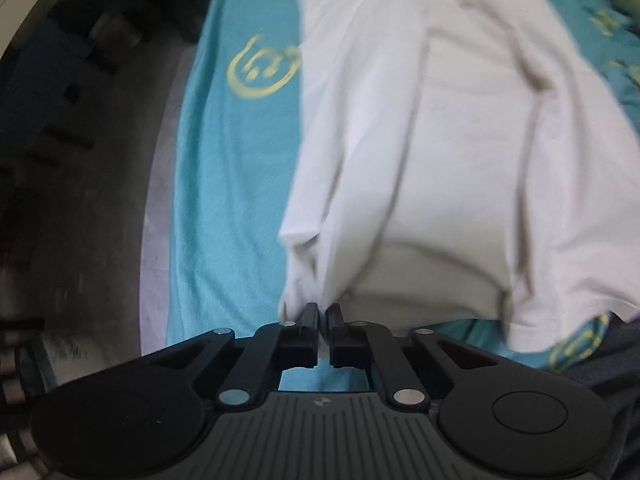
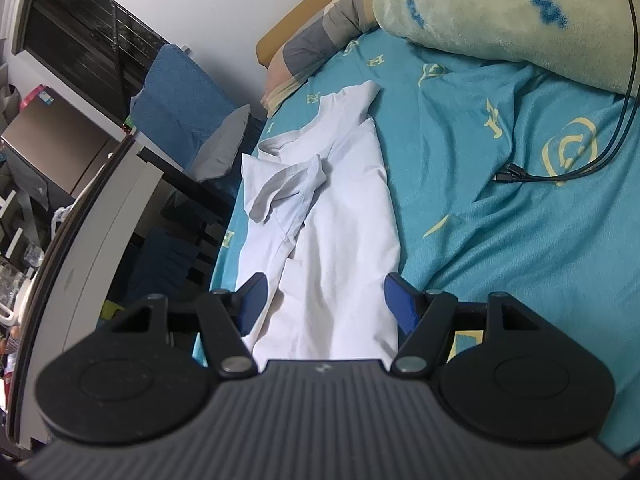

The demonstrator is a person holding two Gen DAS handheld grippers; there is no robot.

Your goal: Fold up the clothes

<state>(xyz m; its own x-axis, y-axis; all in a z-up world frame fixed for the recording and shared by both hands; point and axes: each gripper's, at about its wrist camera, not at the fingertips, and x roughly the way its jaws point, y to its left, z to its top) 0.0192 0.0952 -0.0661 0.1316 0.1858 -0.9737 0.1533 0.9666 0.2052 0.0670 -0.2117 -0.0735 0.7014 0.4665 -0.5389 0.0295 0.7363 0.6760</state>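
A white T-shirt (image 1: 420, 140) lies along the turquoise bed sheet (image 1: 224, 200), partly folded lengthwise. My left gripper (image 1: 322, 314) is shut on a bunched edge of the shirt near its hem, and the cloth rises from the jaws. In the right wrist view the same T-shirt (image 2: 340, 232) stretches away from me, one sleeve flopped across its left side. My right gripper (image 2: 324, 300) is open and empty, its blue-padded fingers (image 2: 252, 296) on either side of the shirt's near end, just above it.
A black cable (image 2: 560, 172) with a plug lies on the sheet (image 2: 520, 240) to the right. A pale green blanket (image 2: 500, 12) and pillows sit at the head. The bed's left edge drops to a grey floor (image 1: 100, 220) beside dark furniture and a white cabinet (image 2: 100, 240).
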